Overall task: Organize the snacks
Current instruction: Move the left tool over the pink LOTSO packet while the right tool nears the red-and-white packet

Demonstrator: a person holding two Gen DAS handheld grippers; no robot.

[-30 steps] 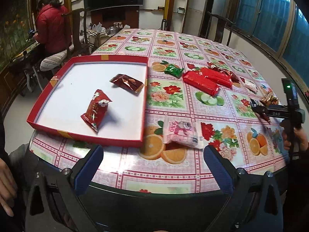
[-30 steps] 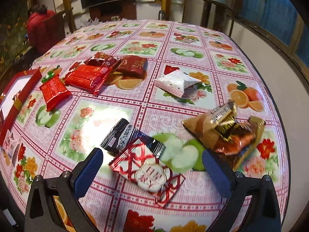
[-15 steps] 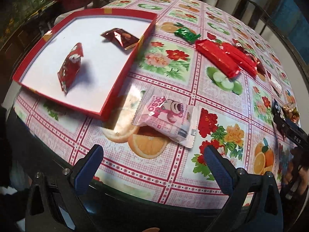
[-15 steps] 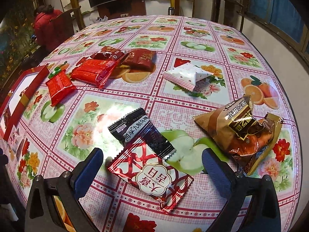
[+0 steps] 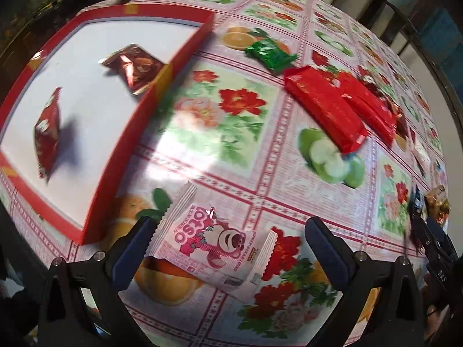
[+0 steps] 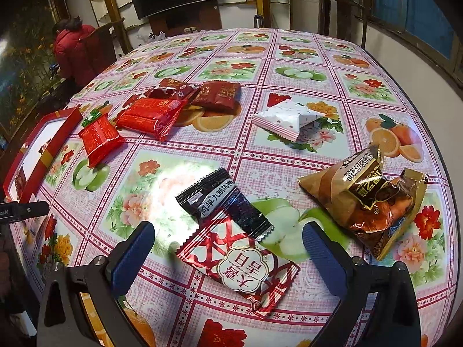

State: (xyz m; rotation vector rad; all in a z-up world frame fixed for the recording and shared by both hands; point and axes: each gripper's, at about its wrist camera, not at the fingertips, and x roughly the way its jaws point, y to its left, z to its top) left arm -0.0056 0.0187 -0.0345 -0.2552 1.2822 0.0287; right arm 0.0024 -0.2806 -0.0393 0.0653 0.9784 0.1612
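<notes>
My left gripper (image 5: 228, 241) is open, its fingers on either side of a pink Lotso snack packet (image 5: 212, 241) lying on the tablecloth beside the red tray (image 5: 124, 144). The tray holds two dark red packets (image 5: 47, 133). My right gripper (image 6: 228, 245) is open over a red-and-white packet (image 6: 240, 264) that overlaps a black packet (image 6: 222, 202). A brown-gold bag (image 6: 367, 202) lies to its right, a white packet (image 6: 286, 118) farther off.
Red packets (image 6: 150, 115) and a green one (image 5: 270, 53) lie mid-table. The table edge runs close below both grippers. A person in a red jacket (image 6: 75, 52) sits at the far left. Chairs stand behind the table.
My left gripper has moved forward and down over the table until the pink packet lies between its fingers. My right gripper has pulled back and tilted slightly; the snacks have not moved.
</notes>
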